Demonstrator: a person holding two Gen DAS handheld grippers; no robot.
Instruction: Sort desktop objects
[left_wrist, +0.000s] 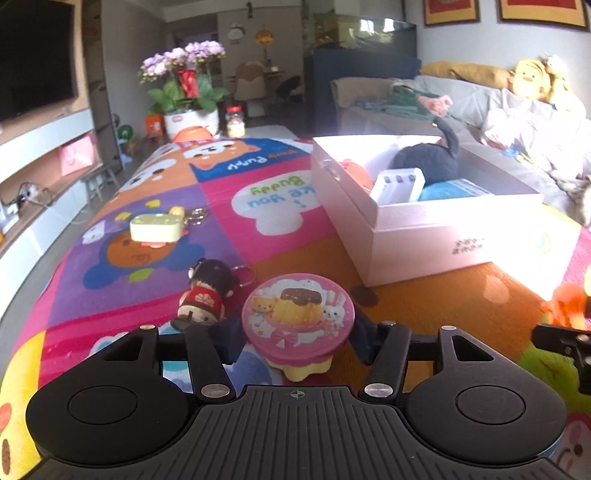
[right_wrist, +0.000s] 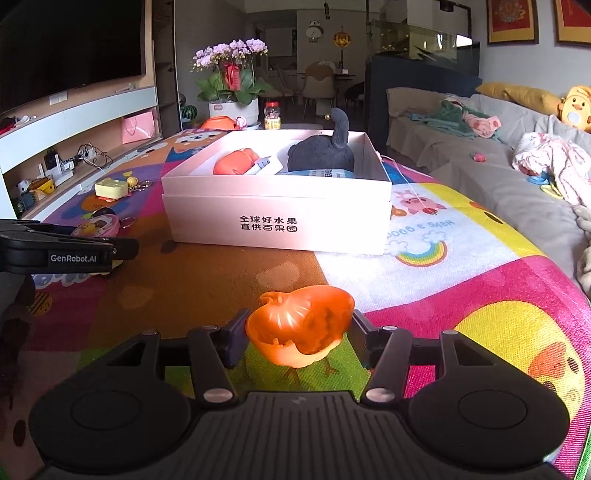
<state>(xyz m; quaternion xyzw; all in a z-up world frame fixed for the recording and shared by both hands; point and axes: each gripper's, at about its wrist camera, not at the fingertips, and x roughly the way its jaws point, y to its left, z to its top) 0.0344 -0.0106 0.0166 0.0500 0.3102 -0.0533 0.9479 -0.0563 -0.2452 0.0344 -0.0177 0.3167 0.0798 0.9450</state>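
Hidden and cut-off parts

The white box (right_wrist: 277, 210) wall hides the lower parts of the black plush (right_wrist: 321, 155) and orange toy (right_wrist: 236, 162); at 9 o'clock the left gripper (right_wrist: 125, 247) is cut by the edge.

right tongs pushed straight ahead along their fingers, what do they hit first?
Probably the white box: its near wall sits straight beyond the orange cup between the right tongs, with only bare mat between. Depth is uncertain through the fisheye.
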